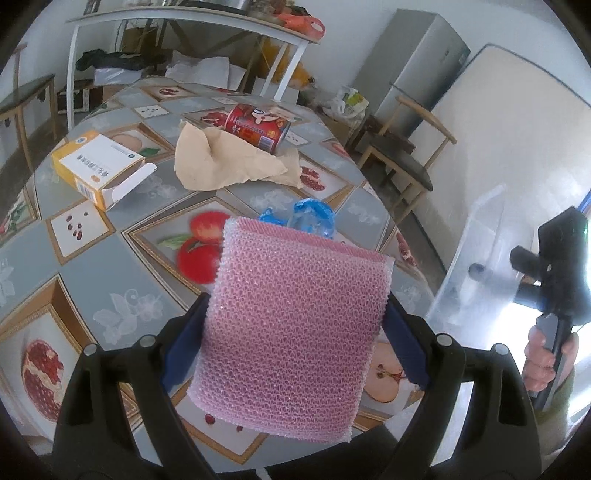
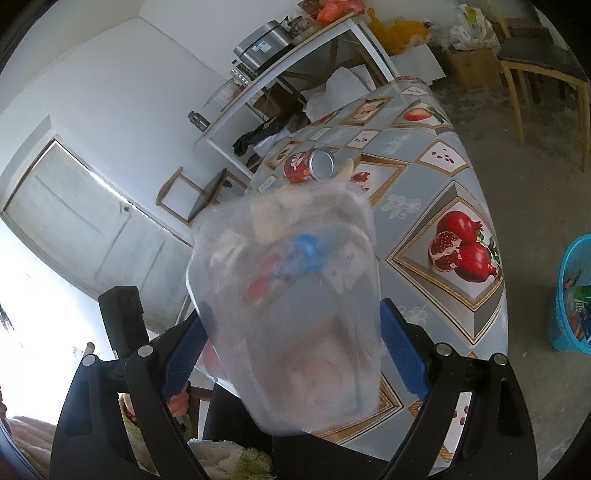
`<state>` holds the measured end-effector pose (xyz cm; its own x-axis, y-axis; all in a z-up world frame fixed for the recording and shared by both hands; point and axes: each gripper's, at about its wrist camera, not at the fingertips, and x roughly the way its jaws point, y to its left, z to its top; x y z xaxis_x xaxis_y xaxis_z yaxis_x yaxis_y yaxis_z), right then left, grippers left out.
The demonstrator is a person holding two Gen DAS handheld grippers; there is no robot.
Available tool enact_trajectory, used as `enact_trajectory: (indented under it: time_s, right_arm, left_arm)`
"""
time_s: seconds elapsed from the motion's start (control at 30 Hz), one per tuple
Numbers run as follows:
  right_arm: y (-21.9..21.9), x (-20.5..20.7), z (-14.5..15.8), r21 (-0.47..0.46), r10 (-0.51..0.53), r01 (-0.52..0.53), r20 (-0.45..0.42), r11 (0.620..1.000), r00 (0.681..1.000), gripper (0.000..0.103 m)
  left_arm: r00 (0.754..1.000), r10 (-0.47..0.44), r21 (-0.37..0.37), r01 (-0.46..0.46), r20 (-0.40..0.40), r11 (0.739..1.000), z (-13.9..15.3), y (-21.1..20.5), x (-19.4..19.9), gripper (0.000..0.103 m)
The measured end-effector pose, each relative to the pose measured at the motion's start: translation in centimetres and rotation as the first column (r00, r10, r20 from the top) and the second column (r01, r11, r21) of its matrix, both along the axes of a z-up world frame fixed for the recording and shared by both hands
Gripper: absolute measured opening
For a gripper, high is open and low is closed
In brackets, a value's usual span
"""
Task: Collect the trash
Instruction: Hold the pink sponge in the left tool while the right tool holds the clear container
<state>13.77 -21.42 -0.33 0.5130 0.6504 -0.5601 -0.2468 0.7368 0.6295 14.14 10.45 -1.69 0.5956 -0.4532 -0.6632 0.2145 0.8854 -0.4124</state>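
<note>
My left gripper (image 1: pixel 295 317) is shut on a pink bubble-wrap pouch (image 1: pixel 295 328), held above the fruit-print table (image 1: pixel 92 280). Just beyond the pouch lies crumpled blue plastic (image 1: pixel 314 218). Farther off rest brown crumpled paper (image 1: pixel 229 162), a red can (image 1: pixel 256 127) on its side and an open orange-and-white box (image 1: pixel 98 166). My right gripper (image 2: pixel 291 332) is shut on a clear plastic container (image 2: pixel 288 295), raised over the table edge; it appears blurred at right in the left wrist view as the clear plastic container (image 1: pixel 476 266). The red can (image 2: pixel 308 166) shows beyond it.
A blue basket (image 2: pixel 569 295) holding trash stands on the floor to the right of the table. A wooden chair (image 1: pixel 402 162) and a grey fridge (image 1: pixel 413 59) stand past the table. A white shelf table (image 1: pixel 184 26) with clutter is behind. A hand (image 1: pixel 543 365) grips the right tool.
</note>
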Motion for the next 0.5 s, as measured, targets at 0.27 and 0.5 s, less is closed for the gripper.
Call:
enact_trajectory:
  time_s: [0.27,0.5]
  right_arm:
    - [0.5,0.0,0.3,-0.011,-0.011,0.011,0.008,1.0,1.0,0.086]
    - [0.7,-0.1,0.5,-0.016,-0.027,0.027,0.015,1.0,1.0,0.086]
  left_arm:
    - [0.997,0.07,-0.13,-0.065,0.03,0.989,0.5,1.8,-0.8,0.086]
    - [0.993,0.103,-0.13,-0.095,0.058,0.987,0.9,1.8,-1.3,0.086]
